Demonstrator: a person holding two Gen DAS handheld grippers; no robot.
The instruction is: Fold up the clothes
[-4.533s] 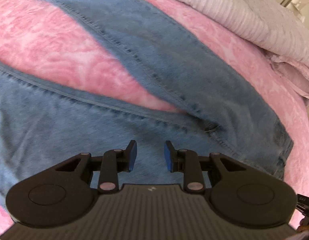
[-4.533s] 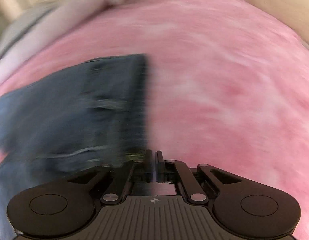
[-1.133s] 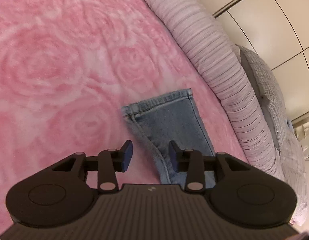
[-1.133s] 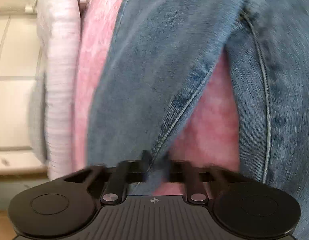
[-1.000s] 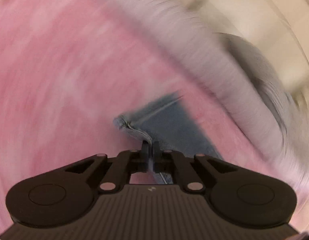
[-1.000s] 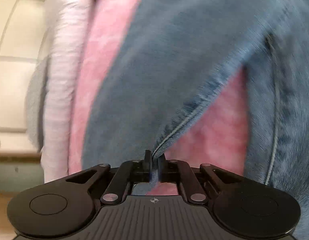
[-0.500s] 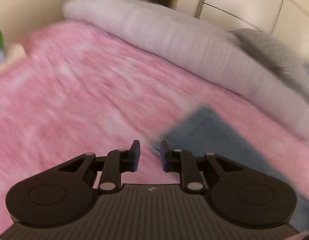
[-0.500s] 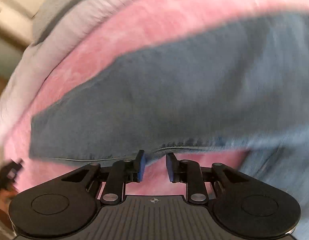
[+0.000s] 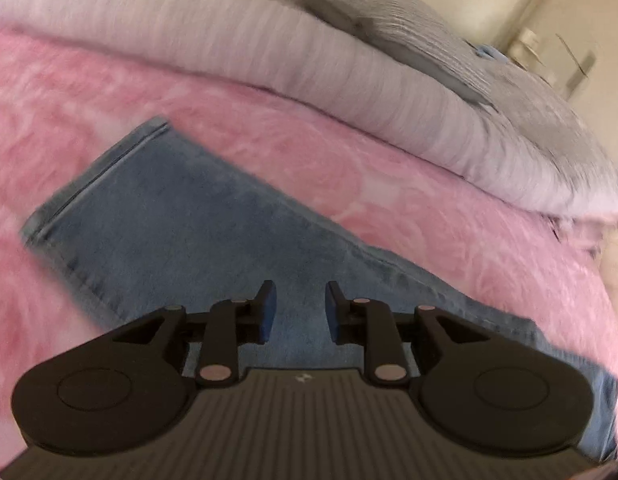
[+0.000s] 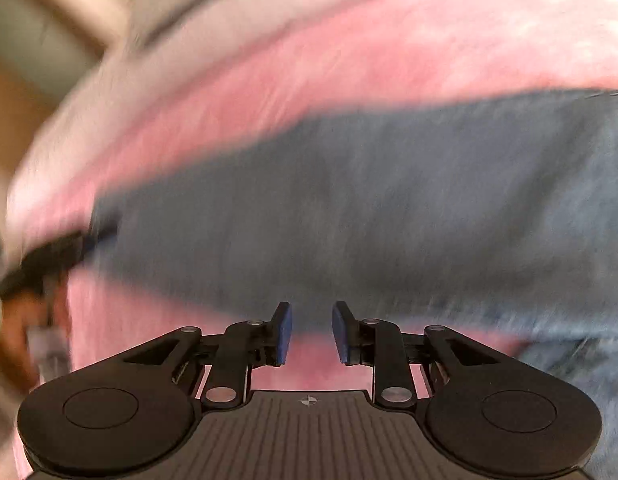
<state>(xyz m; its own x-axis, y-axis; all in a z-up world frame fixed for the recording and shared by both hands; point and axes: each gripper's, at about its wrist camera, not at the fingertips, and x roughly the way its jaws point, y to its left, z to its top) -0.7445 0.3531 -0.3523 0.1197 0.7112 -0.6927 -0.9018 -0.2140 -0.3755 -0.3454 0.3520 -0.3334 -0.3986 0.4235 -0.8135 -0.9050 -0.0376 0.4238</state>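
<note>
A blue jeans leg (image 9: 197, 232) lies flat across the pink rose-patterned blanket (image 9: 389, 168), its hem (image 9: 97, 184) at the upper left of the left wrist view. My left gripper (image 9: 297, 308) hovers over the middle of that leg. Its jaws are opening, and no cloth is pinched between the blue pads. In the blurred right wrist view the jeans (image 10: 369, 208) stretch across the frame. My right gripper (image 10: 312, 332) stands open at the denim's near edge, over pink blanket, holding nothing.
A pale striped duvet roll (image 9: 269, 40) and a grey pillow (image 9: 409, 32) line the far side of the bed, with cream wardrobe doors (image 9: 569, 20) behind. A dark blurred shape, seemingly the other gripper (image 10: 49, 260), shows at the left edge of the right wrist view.
A second ago both grippers were shut on the jeans' edges. Both have let go and stand open. The left gripper has moved from the hem corner to over the leg; the right has rolled.
</note>
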